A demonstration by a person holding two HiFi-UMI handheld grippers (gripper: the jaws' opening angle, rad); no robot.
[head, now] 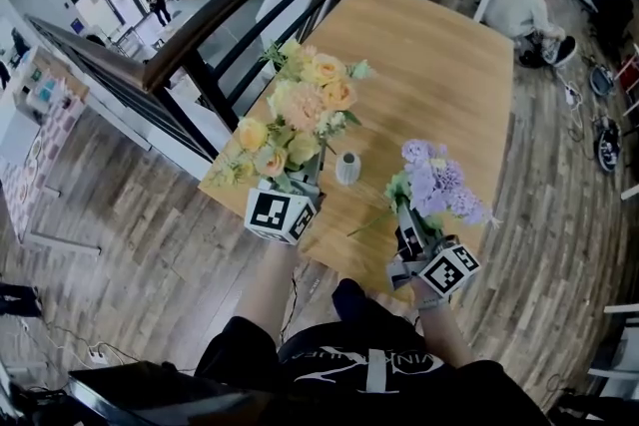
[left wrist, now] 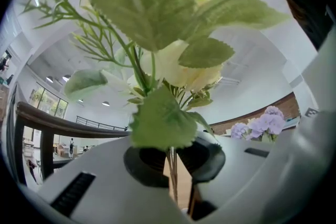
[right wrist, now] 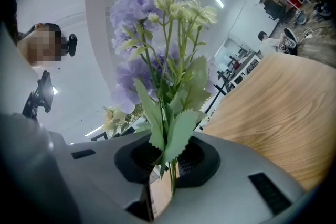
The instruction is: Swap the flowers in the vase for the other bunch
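A small white vase [head: 347, 168] stands near the front edge of the wooden table [head: 439, 65], with nothing in it. Left of the vase, my left gripper [head: 302, 183] is shut on the stems of the yellow and peach bunch [head: 300, 110], which stands upright above it. In the left gripper view the thin stems [left wrist: 172, 173] run between the pads of that gripper [left wrist: 172, 161]. To the right of the vase, my right gripper [head: 409, 226] is shut on the purple bunch [head: 439, 185]. Its green stems [right wrist: 171, 178] are pinched between the pads of the right gripper [right wrist: 165, 165].
A dark railing [head: 230, 15] runs along the table's left side, with a lower floor beyond it. A person [head: 519, 10] sits on the floor past the table's far right corner. The person holding the grippers stands at the front edge.
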